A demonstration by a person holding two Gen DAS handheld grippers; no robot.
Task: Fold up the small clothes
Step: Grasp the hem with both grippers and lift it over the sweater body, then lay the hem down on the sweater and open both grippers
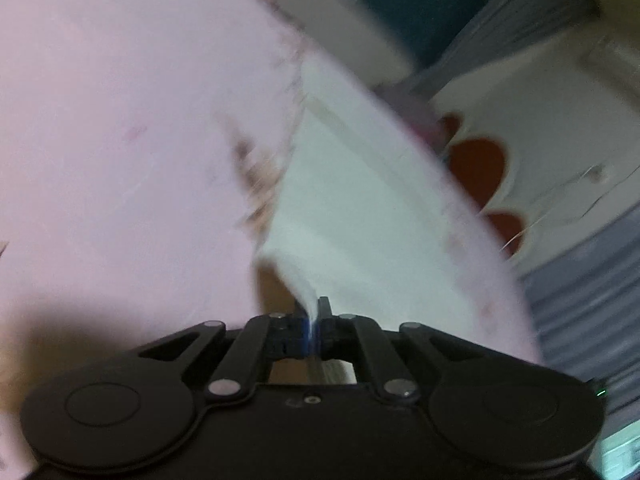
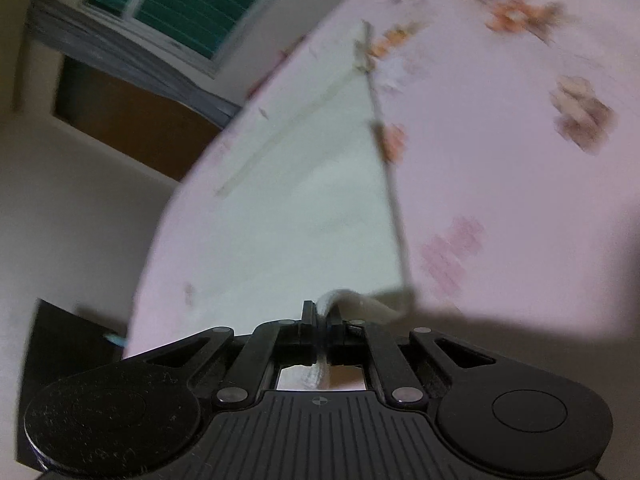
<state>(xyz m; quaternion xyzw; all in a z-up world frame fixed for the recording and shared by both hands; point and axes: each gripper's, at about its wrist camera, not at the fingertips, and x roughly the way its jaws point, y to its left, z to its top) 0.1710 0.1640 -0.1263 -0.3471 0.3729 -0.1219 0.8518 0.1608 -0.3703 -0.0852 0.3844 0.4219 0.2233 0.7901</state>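
Left gripper (image 1: 313,312) clamping a corner of the white garment (image 1: 352,208), right gripper (image 2: 321,314) pinching its other corner, garment lying ahead of both jaws on the pink floral sheet (image 2: 520,200).

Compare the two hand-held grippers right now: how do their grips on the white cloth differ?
The left hand-held gripper pinches a thin, twisted corner of the white cloth; the right hand-held gripper clamps a thicker, folded-over edge. From the left one the cloth rises to a narrow point; from the right one it curls over to the right. Both are shut on the cloth, which spreads away over the pink floral sheet.
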